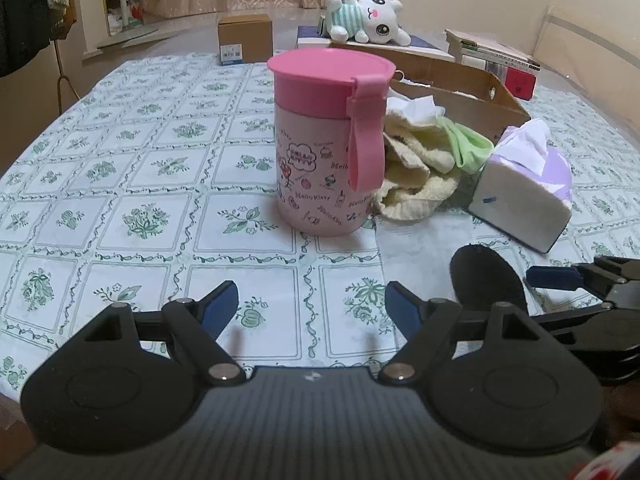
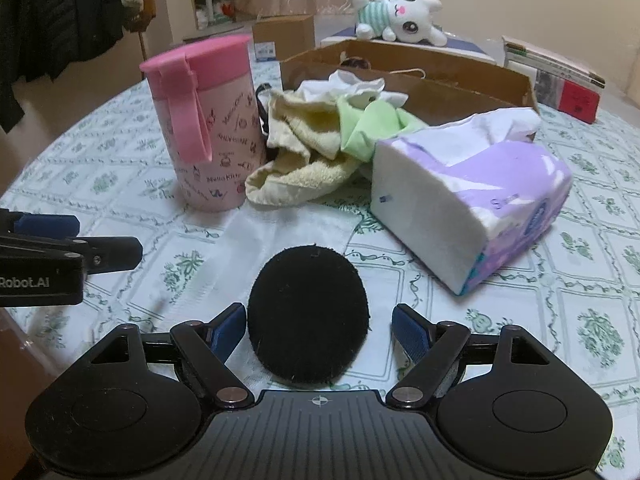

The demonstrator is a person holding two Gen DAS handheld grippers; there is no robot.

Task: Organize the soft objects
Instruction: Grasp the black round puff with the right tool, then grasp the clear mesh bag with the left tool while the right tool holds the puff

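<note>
A black round fabric pad (image 2: pixel 308 316) lies flat on a white tissue sheet (image 2: pixel 280 236). It sits between the fingers of my right gripper (image 2: pixel 318 320), which is open; neither finger presses on it. Behind it are a crumpled yellow towel (image 2: pixel 296 160), a green cloth (image 2: pixel 372 128) and a purple tissue pack (image 2: pixel 472 200). In the left wrist view my left gripper (image 1: pixel 312 300) is open and empty above the tablecloth, in front of the pink lidded cup (image 1: pixel 328 144). The black pad (image 1: pixel 488 276) and my right gripper (image 1: pixel 576 276) show at its right.
An open cardboard box (image 2: pixel 440 80) stands behind the cloths, with a white plush toy (image 2: pixel 400 20) lying on a box beyond it. Books (image 2: pixel 560 76) are stacked at the back right, and a small brown carton (image 1: pixel 245 40) stands at the back. The flowered tablecloth (image 1: pixel 140 200) covers the round table.
</note>
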